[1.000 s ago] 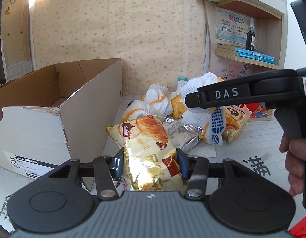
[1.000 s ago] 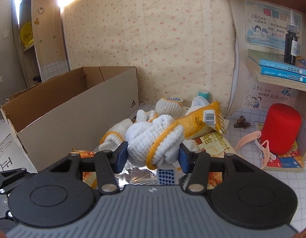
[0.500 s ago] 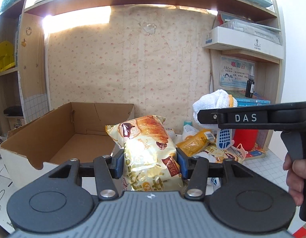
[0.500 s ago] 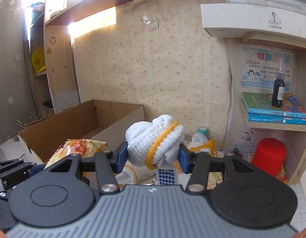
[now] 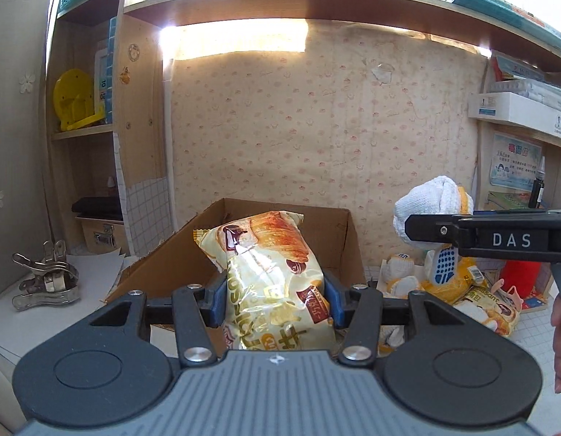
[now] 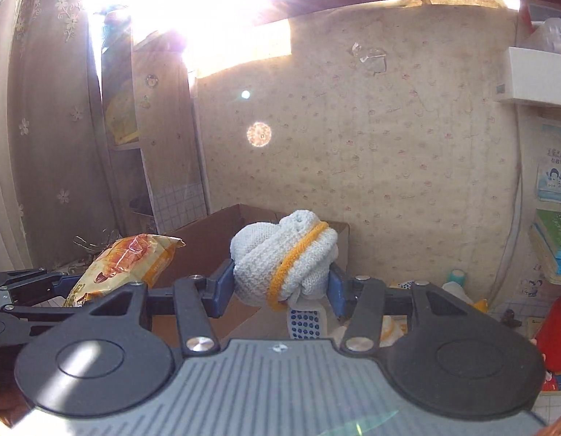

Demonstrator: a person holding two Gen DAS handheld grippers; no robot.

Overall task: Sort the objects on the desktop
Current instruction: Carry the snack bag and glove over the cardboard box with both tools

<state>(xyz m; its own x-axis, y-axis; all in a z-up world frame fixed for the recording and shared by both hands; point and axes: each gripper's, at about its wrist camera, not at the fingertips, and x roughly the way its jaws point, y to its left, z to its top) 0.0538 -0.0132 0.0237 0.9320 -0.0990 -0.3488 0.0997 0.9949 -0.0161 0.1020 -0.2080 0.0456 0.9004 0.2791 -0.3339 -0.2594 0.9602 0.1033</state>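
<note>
My left gripper (image 5: 275,301) is shut on a yellow croissant snack bag (image 5: 269,269) and holds it up in front of the open cardboard box (image 5: 338,239). My right gripper (image 6: 280,287) is shut on a rolled white glove with an orange band (image 6: 284,258), held in the air. In the left wrist view the right gripper (image 5: 498,241) reaches in from the right with the glove (image 5: 433,207). In the right wrist view the snack bag (image 6: 124,265) is at the left and the box (image 6: 211,239) is behind it.
A pile of white gloves and snack bags (image 5: 458,290) lies right of the box. A red cylinder (image 6: 556,330) and shelves with books (image 6: 556,239) are at the right. Metal clips (image 5: 44,279) lie at the left by a wooden shelf unit.
Both grippers have risen from the pile with their loads. The view has tilted up and the left gripper has moved toward the box.
</note>
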